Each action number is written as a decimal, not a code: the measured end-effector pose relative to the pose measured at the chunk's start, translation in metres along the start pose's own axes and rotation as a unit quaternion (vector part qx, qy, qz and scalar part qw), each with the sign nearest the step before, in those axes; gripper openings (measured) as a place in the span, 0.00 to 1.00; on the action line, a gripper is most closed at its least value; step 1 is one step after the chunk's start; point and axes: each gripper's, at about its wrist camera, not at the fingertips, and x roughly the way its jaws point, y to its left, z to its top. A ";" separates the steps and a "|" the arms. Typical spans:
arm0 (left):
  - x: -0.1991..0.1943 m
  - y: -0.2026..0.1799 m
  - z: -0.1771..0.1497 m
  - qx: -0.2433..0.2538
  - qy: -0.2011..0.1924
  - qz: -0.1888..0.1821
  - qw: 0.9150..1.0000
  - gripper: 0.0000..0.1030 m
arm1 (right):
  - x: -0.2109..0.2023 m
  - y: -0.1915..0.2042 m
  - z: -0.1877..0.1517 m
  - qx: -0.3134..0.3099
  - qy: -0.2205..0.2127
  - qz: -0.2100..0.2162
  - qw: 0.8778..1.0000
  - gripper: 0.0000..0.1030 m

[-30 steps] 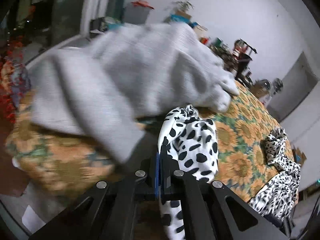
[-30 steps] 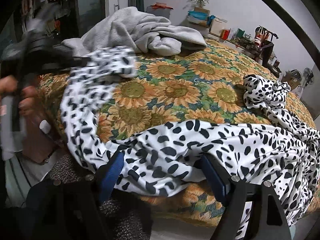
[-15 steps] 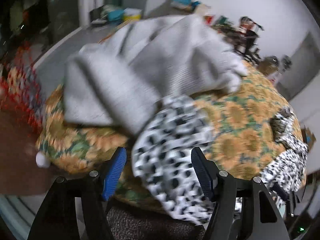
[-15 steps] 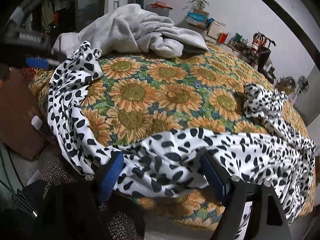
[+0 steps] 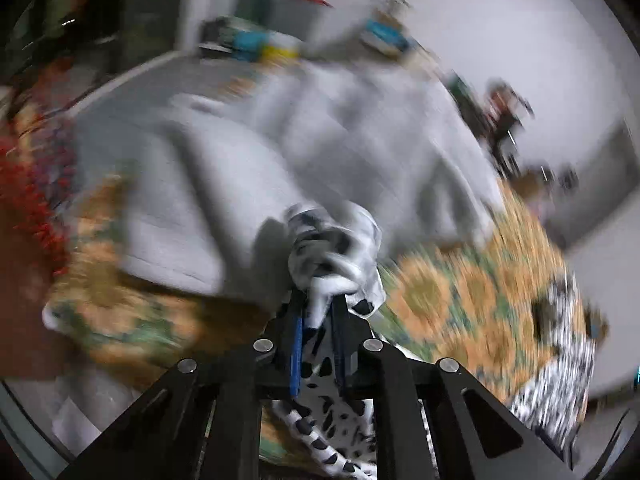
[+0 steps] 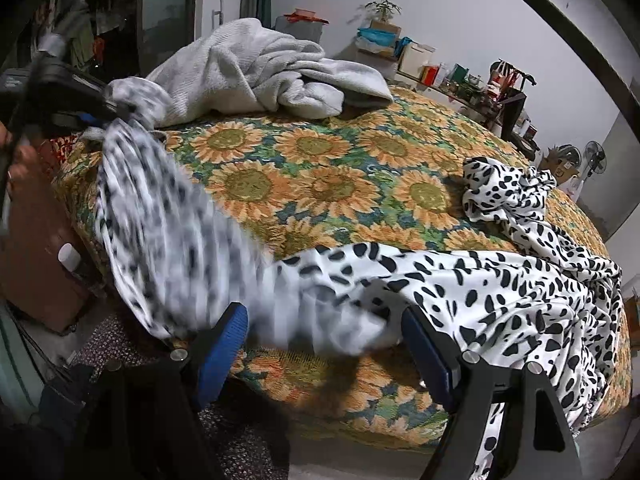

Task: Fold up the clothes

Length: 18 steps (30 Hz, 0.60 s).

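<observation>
One spotted garment (image 6: 460,292) drapes the sunflower bedspread (image 6: 320,184), bunched in the clamped left gripper (image 5: 318,312), right gripper (image 6: 324,320) spread wide, one grey blanket (image 6: 256,76) heaped behind.

No legible text, labels, brands or numbers in either view. Left wrist view is motion-blurred throughout. In right wrist view, boxes and bottles on the shelf (image 6: 448,76) behind the bed (image 6: 320,168) carry coloured packaging, but any print is too small to read. Cardboard box (image 6: 562,170) right of the bed shows dark markings, illegible.
</observation>
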 end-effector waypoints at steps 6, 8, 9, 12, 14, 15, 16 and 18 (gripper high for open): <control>0.002 0.024 0.002 -0.086 0.017 -0.005 0.996 0.45 | 0.006 -0.002 0.002 0.028 0.006 0.008 1.000 0.80; -0.002 0.027 -0.002 -0.098 0.009 -0.001 0.995 0.67 | 0.007 -0.001 -0.001 0.025 0.011 0.006 1.000 0.80; -0.003 0.023 -0.006 -0.099 0.005 -0.004 0.995 0.68 | 0.007 0.000 -0.003 0.023 0.013 0.004 1.000 0.80; -0.001 0.011 -0.015 -0.073 0.027 -0.019 0.997 0.68 | 0.007 0.001 -0.008 0.019 0.020 -0.005 1.000 0.80; -0.002 -0.004 -0.022 -0.043 0.049 -0.036 0.997 0.68 | 0.008 -0.003 -0.009 0.021 0.021 -0.016 0.999 0.80; -0.005 -0.012 -0.027 -0.024 0.057 -0.041 0.997 0.68 | 0.008 -0.007 -0.007 0.025 0.019 -0.020 0.999 0.80; -0.007 -0.022 -0.032 -0.003 0.063 -0.043 0.997 0.68 | 0.007 -0.011 -0.006 0.029 0.015 -0.024 0.999 0.80; 0.000 -0.045 -0.033 0.047 0.072 -0.049 0.995 0.68 | 0.005 -0.019 -0.002 0.034 0.008 -0.032 0.999 0.80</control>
